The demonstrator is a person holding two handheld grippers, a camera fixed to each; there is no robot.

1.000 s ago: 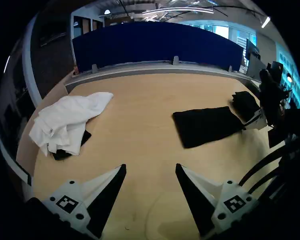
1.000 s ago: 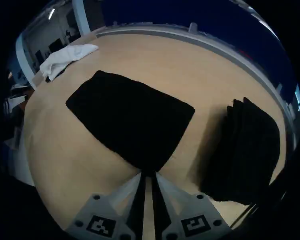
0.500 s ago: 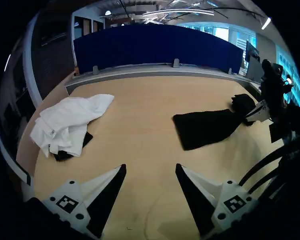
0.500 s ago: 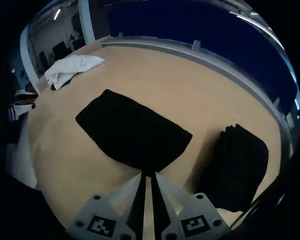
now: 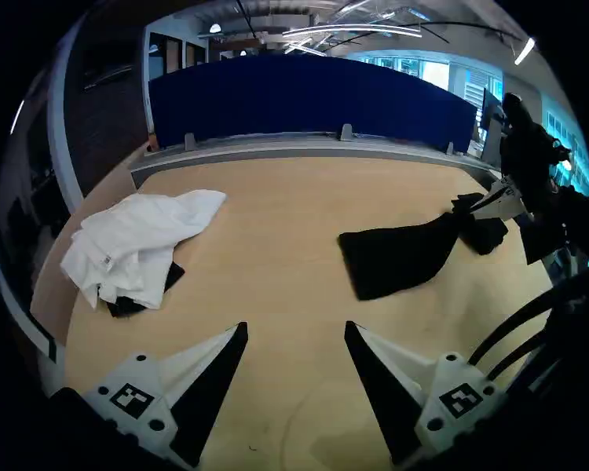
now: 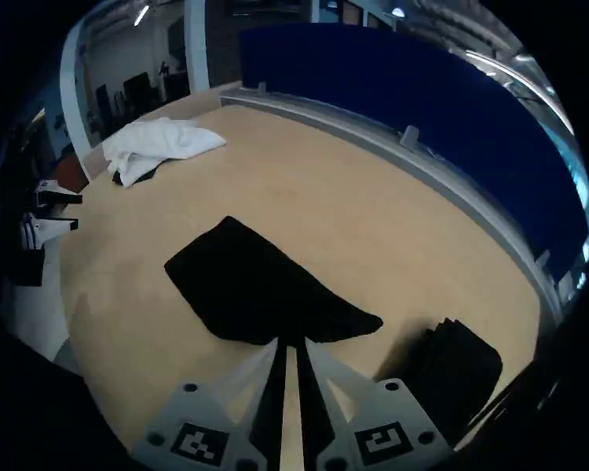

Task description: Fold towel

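A black towel (image 5: 395, 253) lies on the wooden table (image 5: 279, 196), its right corner pulled up off the surface. My right gripper (image 6: 289, 343) is shut on that corner, and the rest of the black towel (image 6: 251, 289) trails down to the table in front of it. The left gripper view shows the right gripper (image 5: 495, 206) raised at the far right, held by a person's hand. My left gripper (image 5: 294, 328) hovers open over bare table near the front edge, well short of the towel, with nothing between its fingers.
A stack of folded black towels (image 6: 459, 369) sits right of the held towel, also the stack (image 5: 484, 232). A crumpled white towel pile (image 5: 137, 239) over a dark cloth lies at the left. A blue divider (image 5: 302, 90) bounds the far edge.
The right gripper has risen and drawn back with the towel's corner, lifting that side off the table. The left gripper has stayed put, open.
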